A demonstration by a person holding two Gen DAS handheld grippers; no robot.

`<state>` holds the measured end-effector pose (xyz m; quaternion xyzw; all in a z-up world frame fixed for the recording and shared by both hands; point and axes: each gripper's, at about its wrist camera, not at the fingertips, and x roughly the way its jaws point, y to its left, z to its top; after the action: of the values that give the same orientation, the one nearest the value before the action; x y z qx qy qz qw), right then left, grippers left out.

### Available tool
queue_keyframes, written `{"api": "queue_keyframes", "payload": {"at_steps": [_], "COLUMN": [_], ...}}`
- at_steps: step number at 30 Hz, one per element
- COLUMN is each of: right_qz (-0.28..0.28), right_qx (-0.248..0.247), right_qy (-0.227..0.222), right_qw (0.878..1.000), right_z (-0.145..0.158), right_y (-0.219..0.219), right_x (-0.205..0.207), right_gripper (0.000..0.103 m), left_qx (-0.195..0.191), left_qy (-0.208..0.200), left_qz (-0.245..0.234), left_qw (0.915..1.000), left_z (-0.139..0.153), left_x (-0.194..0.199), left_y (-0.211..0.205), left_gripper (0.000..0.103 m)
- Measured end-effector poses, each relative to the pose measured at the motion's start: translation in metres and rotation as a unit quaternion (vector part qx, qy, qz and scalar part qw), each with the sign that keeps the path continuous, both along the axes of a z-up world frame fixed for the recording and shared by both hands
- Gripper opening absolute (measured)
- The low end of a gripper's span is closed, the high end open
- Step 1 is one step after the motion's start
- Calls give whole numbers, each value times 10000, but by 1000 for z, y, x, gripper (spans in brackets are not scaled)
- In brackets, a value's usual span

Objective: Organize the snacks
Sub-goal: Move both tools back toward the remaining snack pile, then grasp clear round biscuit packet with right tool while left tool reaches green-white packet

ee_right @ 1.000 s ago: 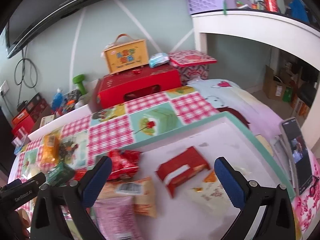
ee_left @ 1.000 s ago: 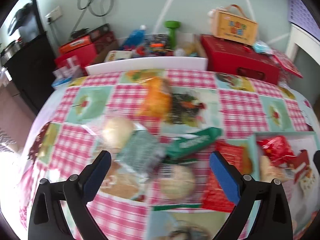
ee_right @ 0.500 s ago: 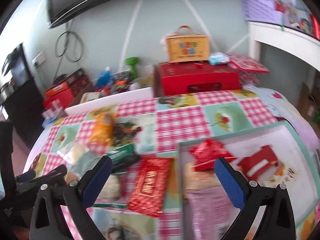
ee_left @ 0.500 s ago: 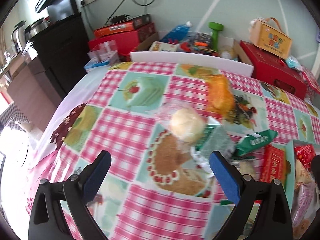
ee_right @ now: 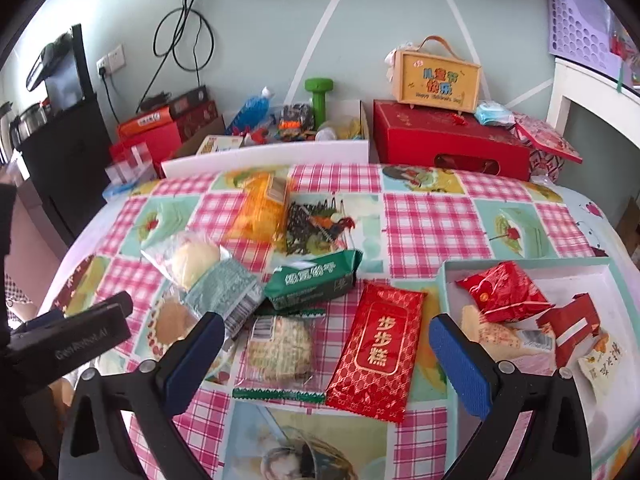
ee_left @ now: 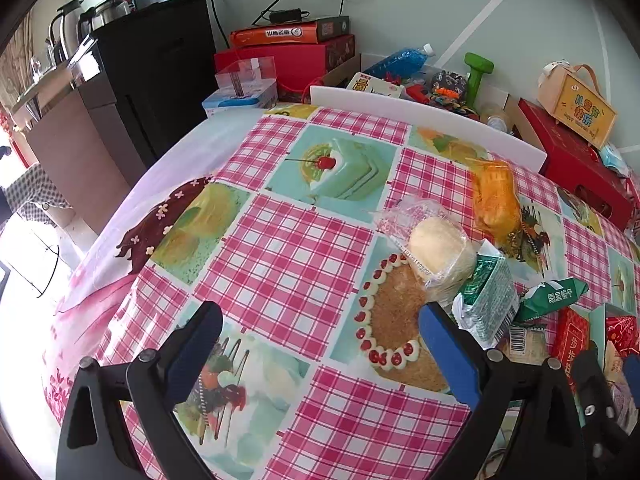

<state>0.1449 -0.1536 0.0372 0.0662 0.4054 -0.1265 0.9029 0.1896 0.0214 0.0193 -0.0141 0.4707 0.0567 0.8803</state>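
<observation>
We are holding the left gripper (ee_left: 320,350) over the checked cloth (ee_left: 288,248) in the lower middle of the left view, its jaws standing wide with nothing between them. The snacks are lying to the right of it: a bun (ee_left: 434,246) in clear wrap at centre right, a pale green pack (ee_left: 486,300) touching it lower right, an orange bag (ee_left: 496,196) above, and a green packet (ee_left: 554,296) at the right edge.

In the right view we are holding the right gripper (ee_right: 326,344) low in the frame, jaws also wide and empty. Between and just above its fingers are lying a round cake (ee_right: 280,348) in clear wrap and a red packet (ee_right: 378,346) with gold lettering. Above them the green packet (ee_right: 316,280) is lying tilted, with the pale green pack (ee_right: 228,292) and the bun (ee_right: 194,258) to its left, and the orange bag (ee_right: 262,208) higher, near the frame's centre.

At the right edge a tray (ee_right: 448,276) is sitting on the cloth, holding a red pouch (ee_right: 504,292), a small red box (ee_right: 570,326) and some paler packs. The left gripper's body (ee_right: 68,342) is showing at the left edge.
</observation>
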Motion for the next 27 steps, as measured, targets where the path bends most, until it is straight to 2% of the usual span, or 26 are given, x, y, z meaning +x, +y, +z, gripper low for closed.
{"api": "queue_keyframes", "payload": {"at_steps": [11,22,27], "right_qz": [-92,-264,-217], "right_qx": [329,416,482], "right_qy": [749,908,886], "right_qw": [9966,9946,9947], "right_z": [-38,-50,-54], "right_y": [-3,-16,-16], "right_x": [11,9,11], "right_gripper": [103,103,103], "left_qx": [-133,-365,-571], "left_qy": [274,496,425], "left_qz": [-15,-168,-344], "left_qw": [9995,9980,9969], "left_z": [-19,-33,-27], "left_x": [3,8,11], "left_y": [2,-3,-10], "left_gripper": [99,99,99]}}
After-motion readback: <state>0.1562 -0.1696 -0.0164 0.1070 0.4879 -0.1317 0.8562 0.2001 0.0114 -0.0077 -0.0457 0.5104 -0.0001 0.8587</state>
